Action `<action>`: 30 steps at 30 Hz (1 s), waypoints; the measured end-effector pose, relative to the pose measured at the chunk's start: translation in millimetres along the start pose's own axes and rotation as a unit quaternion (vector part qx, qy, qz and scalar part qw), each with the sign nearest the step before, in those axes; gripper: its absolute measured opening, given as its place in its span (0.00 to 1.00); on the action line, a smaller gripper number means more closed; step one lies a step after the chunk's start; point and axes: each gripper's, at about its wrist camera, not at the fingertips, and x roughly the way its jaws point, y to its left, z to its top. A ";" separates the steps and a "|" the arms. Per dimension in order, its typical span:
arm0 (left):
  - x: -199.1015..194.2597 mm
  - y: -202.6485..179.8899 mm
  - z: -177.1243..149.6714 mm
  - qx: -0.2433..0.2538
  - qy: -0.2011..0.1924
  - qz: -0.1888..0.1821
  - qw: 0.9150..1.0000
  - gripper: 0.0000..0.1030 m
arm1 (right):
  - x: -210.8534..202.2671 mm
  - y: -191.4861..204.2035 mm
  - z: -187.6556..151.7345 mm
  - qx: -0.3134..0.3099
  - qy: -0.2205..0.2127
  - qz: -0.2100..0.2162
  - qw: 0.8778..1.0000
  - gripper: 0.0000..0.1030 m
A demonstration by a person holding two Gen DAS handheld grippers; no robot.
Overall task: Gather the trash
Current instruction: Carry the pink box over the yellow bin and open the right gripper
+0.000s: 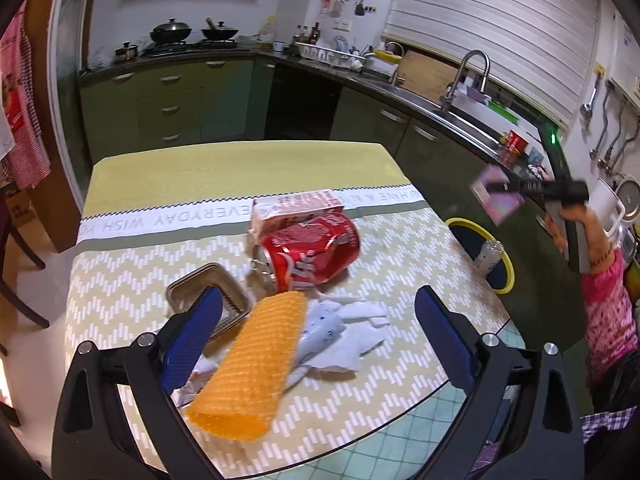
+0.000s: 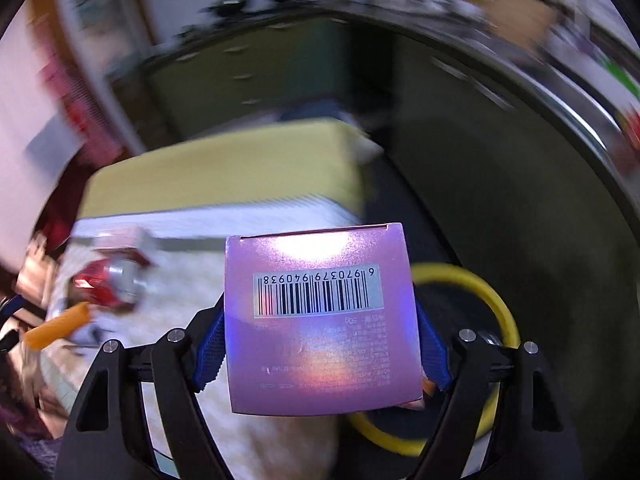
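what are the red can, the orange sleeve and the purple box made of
Red can: thin painted metal, likely aluminium; glossy, dented, bare silver rim.
Orange sleeve: soft foam netting, judging by its matte quilted mesh.
Purple box, gripped by the right gripper: thin cardboard with a pearly sheen, printed barcode, folded flap edge.

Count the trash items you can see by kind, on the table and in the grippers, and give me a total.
Crushed red soda can: 1
Pink and white drink carton: 1
Orange foam mesh sleeve: 1
Crumpled white paper wrapper: 1
Grey rectangular foil tray: 1
Shiny purple cardboard box, held in the right gripper: 1
Total: 6
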 end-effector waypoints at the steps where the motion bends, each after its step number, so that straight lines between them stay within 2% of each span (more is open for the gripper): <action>1: 0.2 -1.5 0.9 0.001 0.000 -0.001 1.000 0.89 | 2.1 -20.0 -9.5 0.020 0.009 -0.009 1.000 0.75; 4: 1.6 -10.2 2.8 0.008 0.002 -0.003 1.000 0.89 | 15.6 -52.3 -27.5 0.047 0.033 -0.018 0.998 0.75; 9: 1.3 -20.1 4.0 0.022 0.007 -0.003 1.000 0.90 | 39.4 -76.4 -37.5 0.051 0.053 -0.033 0.997 0.76; 11: 2.5 -21.4 4.2 0.025 0.010 0.000 1.000 0.90 | 50.3 -76.2 -42.4 0.047 0.061 -0.046 0.996 0.78; 12: 2.9 -21.2 4.2 0.026 0.011 0.001 1.000 0.90 | 52.6 -76.8 -44.6 0.046 0.062 -0.055 0.995 0.83; 20: 14.6 -19.3 8.2 0.039 0.031 -0.001 0.999 0.90 | 28.1 -75.5 -61.9 0.059 0.041 -0.077 0.994 0.85; 26: 24.7 -21.4 24.2 0.080 0.056 -0.040 0.994 0.90 | 10.8 -61.4 -67.4 0.054 0.017 -0.068 0.996 0.87; 28: 28.4 -24.0 30.9 0.109 0.062 -0.062 0.990 0.90 | 10.4 -58.3 -68.6 0.054 0.016 -0.062 0.996 0.87; 30: 33.8 -29.2 36.0 0.153 0.070 -0.082 0.982 0.90 | 11.2 -55.3 -70.2 0.055 0.016 -0.059 0.997 0.87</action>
